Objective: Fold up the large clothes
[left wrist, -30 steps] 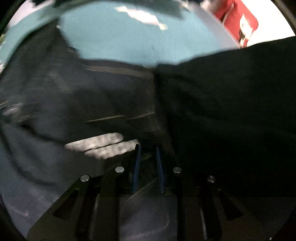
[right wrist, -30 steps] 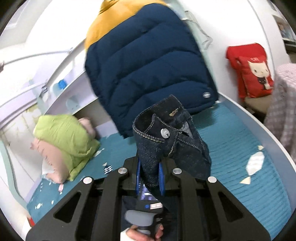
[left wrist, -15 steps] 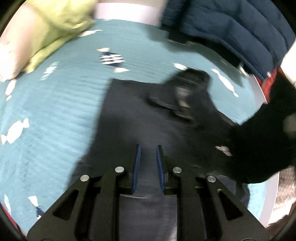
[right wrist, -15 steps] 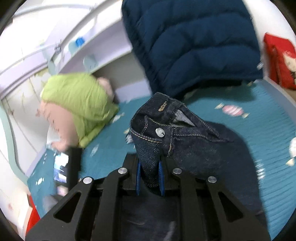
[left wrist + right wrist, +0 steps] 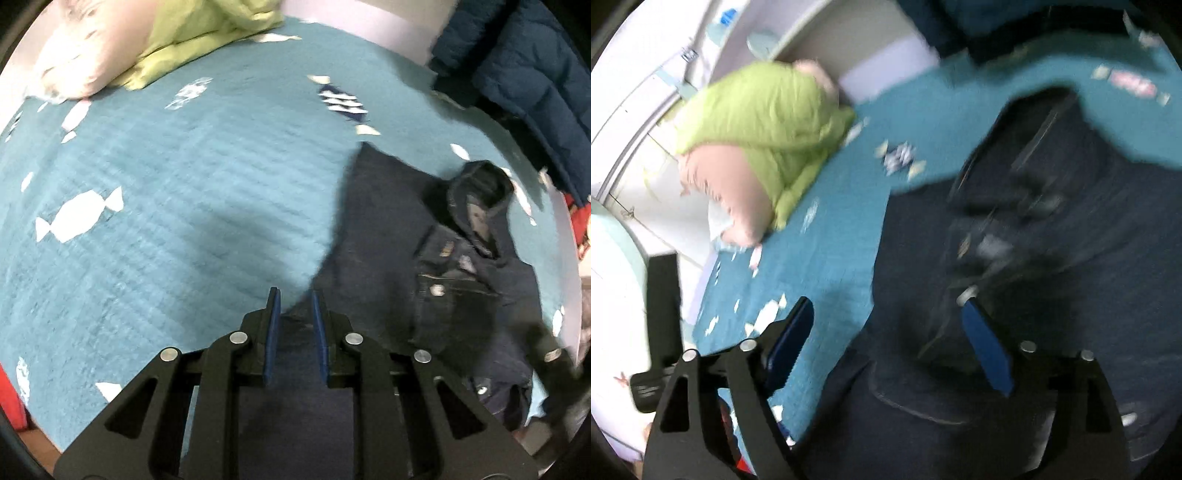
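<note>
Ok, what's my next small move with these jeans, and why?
Probably lower the left gripper and let go: it pinches an edge of the jeans, while the right gripper has just been opening its jaws, gripping nothing, and the waistband lies crumpled on the bedspread.

Your work surface is a bed (image 5: 192, 192) covered by a teal quilted spread printed with white candy shapes. Directly on it lie 3 items you should note. Dark denim jeans (image 5: 388, 221) lie spread over the right part of the spread, waistband bunched and rumpled, with 1 metal button showing. At the head end, a lime green quilt (image 5: 764, 122) sits bundled on the spread, and a pink pillow (image 5: 727, 192) rests against it, touching. Both are well apart from the jeans. Motion blur hides the finer detail.
</note>
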`<state>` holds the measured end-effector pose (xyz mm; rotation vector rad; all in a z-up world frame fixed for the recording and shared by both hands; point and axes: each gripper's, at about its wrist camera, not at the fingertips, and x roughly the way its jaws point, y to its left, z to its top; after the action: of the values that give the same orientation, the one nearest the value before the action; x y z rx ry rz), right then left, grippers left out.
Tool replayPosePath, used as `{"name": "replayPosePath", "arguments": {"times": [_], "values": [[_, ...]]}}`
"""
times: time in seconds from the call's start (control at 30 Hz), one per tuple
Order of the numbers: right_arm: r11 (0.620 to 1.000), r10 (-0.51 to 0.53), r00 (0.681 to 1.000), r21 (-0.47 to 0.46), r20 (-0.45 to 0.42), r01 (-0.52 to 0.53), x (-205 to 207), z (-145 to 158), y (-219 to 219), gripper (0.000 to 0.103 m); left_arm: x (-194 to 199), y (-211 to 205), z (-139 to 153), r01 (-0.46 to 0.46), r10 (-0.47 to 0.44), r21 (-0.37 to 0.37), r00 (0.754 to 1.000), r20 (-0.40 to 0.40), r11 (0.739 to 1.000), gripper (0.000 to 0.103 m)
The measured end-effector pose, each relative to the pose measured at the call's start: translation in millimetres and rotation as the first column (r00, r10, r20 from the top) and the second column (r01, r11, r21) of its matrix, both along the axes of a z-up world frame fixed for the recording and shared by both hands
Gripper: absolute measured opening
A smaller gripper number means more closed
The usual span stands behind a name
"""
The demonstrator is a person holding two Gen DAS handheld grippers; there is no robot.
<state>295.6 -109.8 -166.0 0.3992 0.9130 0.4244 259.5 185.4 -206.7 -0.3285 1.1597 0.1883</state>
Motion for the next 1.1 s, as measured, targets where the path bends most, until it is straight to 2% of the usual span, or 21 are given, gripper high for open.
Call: {"name": "replayPosePath", "arguments": {"times": [0.1, 0.17, 0.2, 0.23, 0.27, 0.3, 0.33, 0.47, 0.53, 0.57, 0.6, 0.67, 0.73, 0.77, 0.8, 0.83, 0.87, 0.9, 0.93, 1.0, 1.1], "values": [[0.972, -0.108, 0.983, -0.192, 0.147, 0.136, -5.8, 30.5, -33.7, 0.081, 16.3, -42.0, 5.1, 0.107, -0.106, -0.014, 0.994, 0.040, 0.994, 0.018], [0.948, -0.131, 0.971, -0.261, 0.202, 0.182, -3.6, 36.4, -52.4, 0.077, 25.9, -68.1, 4.7, 0.168, -0.165, -0.048, 0.984, 0.065, 0.985, 0.018], [0.941, -0.142, 0.969, -0.275, 0.203, 0.195, -1.0, 35.5, -61.0, 0.068, 31.6, -82.6, 3.5, 0.198, -0.194, -0.062, 0.978, 0.073, 0.978, 0.018], [0.936, -0.153, 0.968, -0.284, 0.199, 0.206, 4.5, 32.5, -70.2, 0.052, 38.1, -100.7, 1.8, 0.233, -0.226, -0.078, 0.970, 0.090, 0.969, 0.018], [0.935, -0.158, 0.968, -0.288, 0.193, 0.210, 7.4, 27.1, -77.6, 0.044, 43.8, -115.5, -0.7, 0.262, -0.252, -0.094, 0.961, 0.113, 0.960, 0.018], [0.931, -0.164, 0.969, -0.297, 0.183, 0.214, 14.1, 20.7, -82.8, 0.029, 50.8, -132.9, -5.9, 0.295, -0.281, -0.103, 0.950, 0.137, 0.950, 0.018], [0.930, -0.165, 0.972, -0.302, 0.167, 0.210, 22.3, 11.4, -87.0, 0.021, 55.7, -142.6, -11.0, 0.310, -0.294, -0.100, 0.944, 0.149, 0.945, 0.018], [0.953, -0.115, 0.991, -0.276, 0.066, 0.129, 39.7, -28.0, -100.1, 0.019, 80.9, -173.2, -48.0, 0.335, -0.319, -0.115, 0.938, 0.136, 0.935, 0.018], [0.933, -0.105, 0.994, -0.347, -0.012, 0.094, 53.9, -58.0, -99.6, 0.019, 90.9, -176.7, -68.6, 0.328, -0.317, -0.112, 0.943, 0.104, 0.938, 0.019], [0.924, -0.111, 0.993, -0.372, -0.035, 0.090, 58.2, -68.3, -105.1, 0.016, 93.6, -172.9, -76.9, 0.319, -0.309, -0.135, 0.947, 0.093, 0.938, 0.019], [0.918, -0.122, 0.991, -0.387, -0.059, 0.090, 59.6, -78.1, -115.2, 0.007, 93.4, -163.1, -80.8, 0.302, -0.283, -0.194, 0.952, 0.116, 0.934, 0.018], [0.936, -0.154, 0.983, -0.334, -0.098, 0.113, 51.3, -90.3, -149.3, 0.000, 92.7, -148.9, -83.8, 0.275, -0.250, -0.267, 0.960, 0.123, 0.924, 0.017], [0.938, -0.209, 0.973, -0.302, -0.099, 0.170, 39.7, -85.6, -175.5, 0.000, 92.1, -139.0, -85.6, 0.266, -0.244, -0.302, 0.964, 0.110, 0.915, 0.017], [0.928, -0.229, 0.969, -0.321, -0.089, 0.189, 33.4, -81.5, -184.8, 0.000, 90.6, -135.6, -83.2, 0.245, -0.228, -0.252, 0.969, 0.096, 0.936, 0.015], [0.912, -0.250, 0.965, -0.354, -0.076, 0.209, 25.8, -76.2, -192.2, 0.000, 89.3, -132.4, -81.5, 0.219, -0.212, -0.138, 0.975, 0.064, 0.966, 0.003], [0.871, -0.303, 0.951, -0.420, -0.054, 0.254, 18.3, -70.0, -197.5, 0.000, 88.5, -131.2, -81.9, 0.230, -0.225, -0.134, 0.973, 0.055, 0.964, 0.002], [0.840, -0.340, 0.940, -0.462, -0.040, 0.284, 14.1, -66.4, -201.0, 0.000, 87.2, -127.1, -82.0, 0.234, -0.229, -0.169, 0.972, 0.049, 0.957, 0.002], [0.827, -0.361, 0.932, -0.474, -0.034, 0.303, 8.8, -61.4, -204.1, 0.000, 84.9, -124.8, -78.8, 0.221, -0.216, -0.186, 0.975, 0.045, 0.957, 0.002], [0.834, -0.368, 0.929, -0.457, -0.040, 0.311, 2.8, -55.6, -206.2, 0.006, 83.3, -124.6, -73.5, 0.218, -0.214, -0.180, 0.976, 0.045, 0.959, 0.002], [0.870, -0.344, 0.938, -0.386, -0.029, 0.307, -13.5, -39.3, -199.2, 0.006, 76.2, -134.0, -59.3, 0.242, -0.236, -0.128, 0.970, 0.061, 0.962, 0.003], [0.920, -0.240, 0.970, -0.322, -0.019, 0.222, -31.3, -23.1, -166.0, 0.006, 63.5, -156.9, -40.6, 0.312, -0.298, -0.166, 0.949, 0.108, 0.935, 0.003]]}}
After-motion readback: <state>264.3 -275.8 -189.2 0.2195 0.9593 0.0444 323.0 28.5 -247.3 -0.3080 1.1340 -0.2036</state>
